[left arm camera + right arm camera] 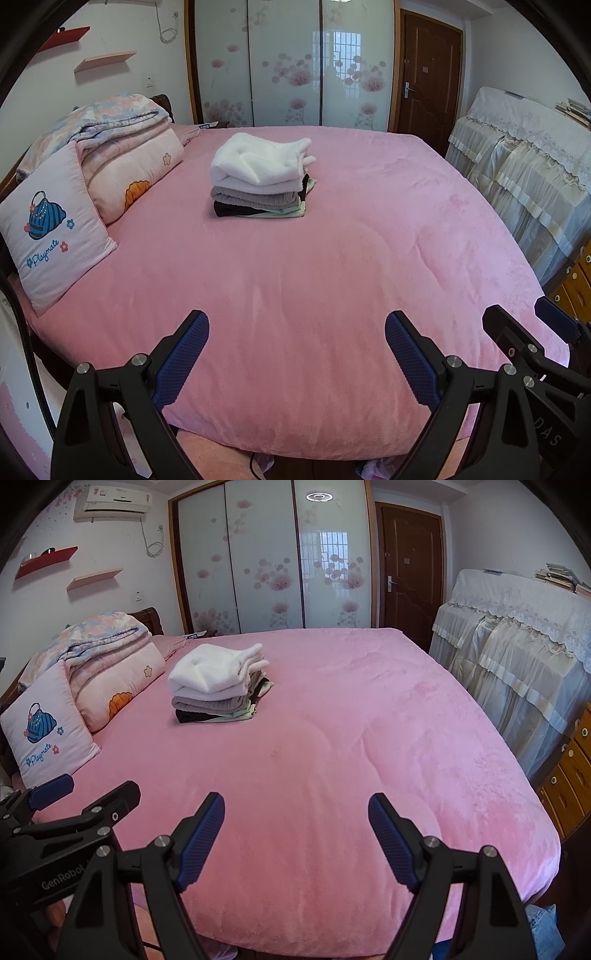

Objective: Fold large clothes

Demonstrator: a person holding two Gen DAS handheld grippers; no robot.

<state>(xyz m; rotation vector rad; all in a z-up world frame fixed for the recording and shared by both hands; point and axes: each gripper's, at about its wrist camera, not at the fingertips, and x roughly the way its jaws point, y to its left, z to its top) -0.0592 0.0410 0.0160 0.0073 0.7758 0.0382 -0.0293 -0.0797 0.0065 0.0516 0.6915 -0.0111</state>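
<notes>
A stack of folded clothes (258, 177), white on top, then grey, black and pale green, sits on the pink bed (314, 280) toward its far left. It also shows in the right wrist view (218, 685) on the bed (314, 760). My left gripper (297, 328) is open and empty above the bed's near edge. My right gripper (296, 810) is open and empty beside it; it shows at the right of the left wrist view (524, 314). The left gripper shows at the left of the right wrist view (96, 786).
A "Playmate" pillow (51, 236) and folded quilts (122, 155) lie along the bed's left side. A lace-covered cabinet (517, 166) and wooden drawers (569, 782) stand to the right. Sliding wardrobe doors (288, 62) and a brown door (428, 74) are behind.
</notes>
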